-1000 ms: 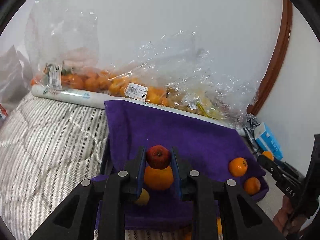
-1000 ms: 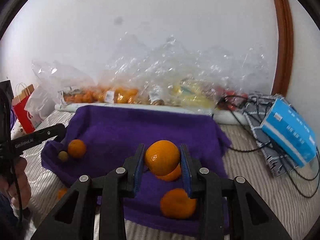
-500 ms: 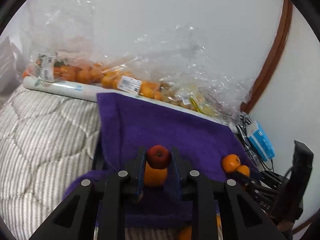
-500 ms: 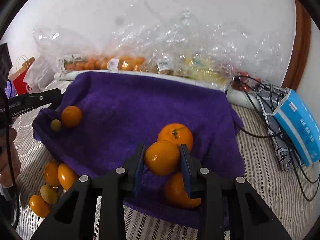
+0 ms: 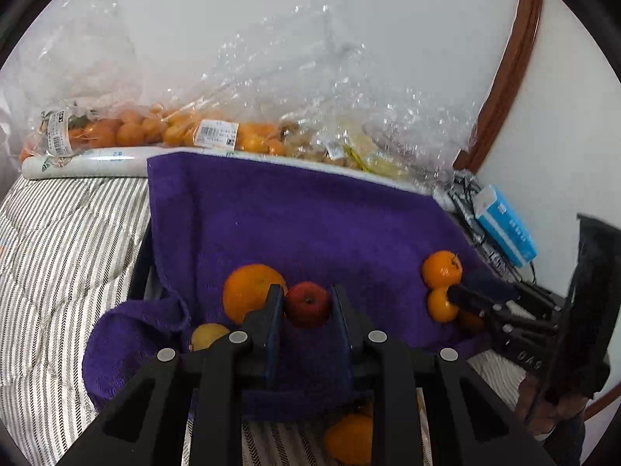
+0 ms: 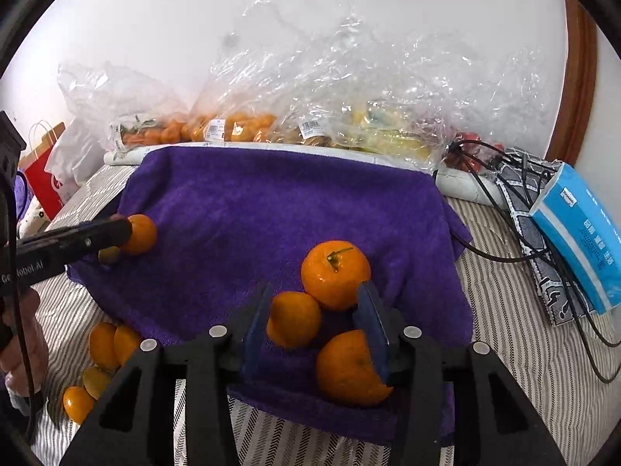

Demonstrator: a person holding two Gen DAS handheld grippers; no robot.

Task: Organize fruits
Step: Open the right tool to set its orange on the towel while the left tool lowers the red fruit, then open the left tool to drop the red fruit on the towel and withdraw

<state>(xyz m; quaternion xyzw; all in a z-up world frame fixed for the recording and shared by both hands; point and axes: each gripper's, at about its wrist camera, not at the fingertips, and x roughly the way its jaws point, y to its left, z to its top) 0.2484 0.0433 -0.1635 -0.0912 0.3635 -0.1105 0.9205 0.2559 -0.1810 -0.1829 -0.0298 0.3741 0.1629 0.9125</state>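
My left claw (image 5: 306, 291) is clamped on the small red apple (image 5: 308, 306), pinched across its middle with its dimple facing the camera, and it hangs just above the purple towel (image 5: 310, 217). The relation that matters for the set-down is this: seen from the left wrist, the big orange (image 5: 248, 291) sits at ten o'clock from the apple, just beside the left pad, and a yellow fruit (image 5: 207, 336) lies at eight o'clock, partly behind the finger. Bare towel lies from twelve round to three o'clock. I judge the apple should go down there, clear of the orange, so the pads can part without nudging either neighbour.

My right claw (image 6: 315, 287) has just been opening its jaws. A small mandarin (image 6: 294, 318) lies between them on the towel, close against the left pad and clear of the right one, so I read it as let go. It touches the stemmed orange (image 6: 335, 273) at one o'clock; a third orange (image 6: 347, 367) sits at five o'clock, against the right pad.

Loose fruits (image 6: 104, 349) lie on the striped bed off the towel's near-left edge, at eight o'clock in the right view. The left hand is the nearer one to them.
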